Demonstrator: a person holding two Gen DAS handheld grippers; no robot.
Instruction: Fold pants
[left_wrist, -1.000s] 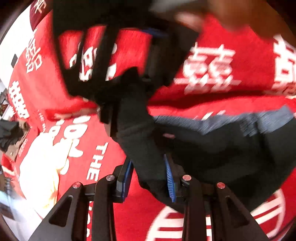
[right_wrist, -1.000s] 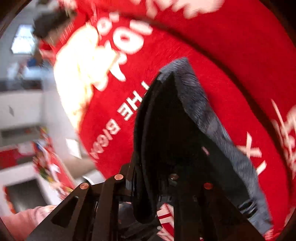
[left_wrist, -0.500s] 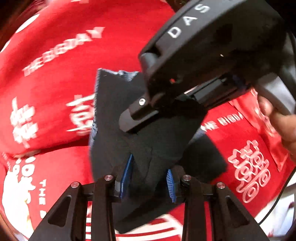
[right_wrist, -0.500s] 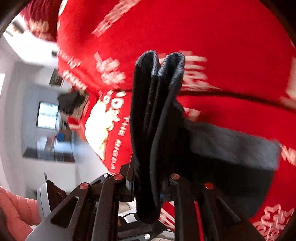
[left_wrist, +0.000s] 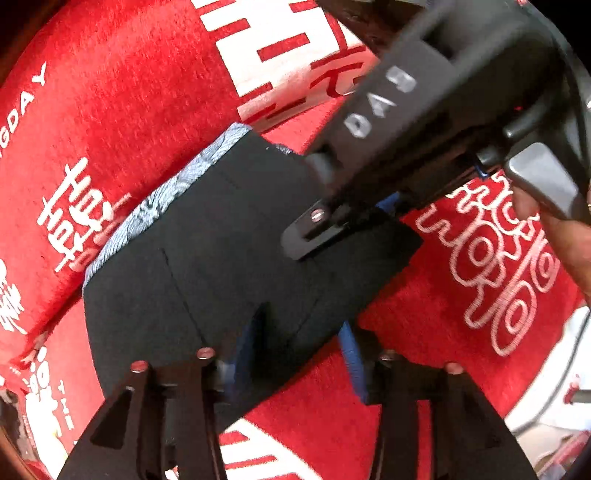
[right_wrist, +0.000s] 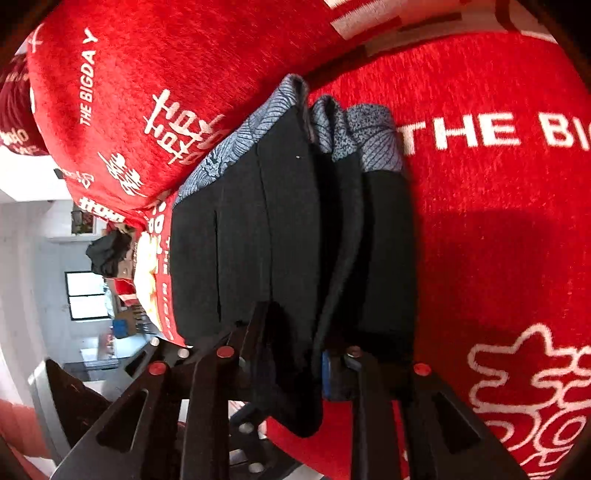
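Note:
The pants (left_wrist: 207, 266) are black with a blue-grey patterned waistband lining, folded into a thick bundle over a red blanket. My left gripper (left_wrist: 295, 358) is shut on the bundle's near edge, its blue pads pressed on the cloth. In the left wrist view the right gripper's black body (left_wrist: 406, 122) reaches in from the upper right and clamps the bundle's far side. In the right wrist view the folded layers (right_wrist: 295, 229) stand on edge between the fingers of my right gripper (right_wrist: 295, 365), which is shut on them.
A red blanket (right_wrist: 498, 206) with white lettering covers the surface under and around the pants. A red pillow or fold (right_wrist: 155, 85) rises at the upper left. The room, with a dark pile (right_wrist: 107, 251), shows past the left edge.
Both grippers have turned and carried the bundle; it now sits folded and compact close over the blanket. The cameras have steadied and the left gripper's view has tilted.

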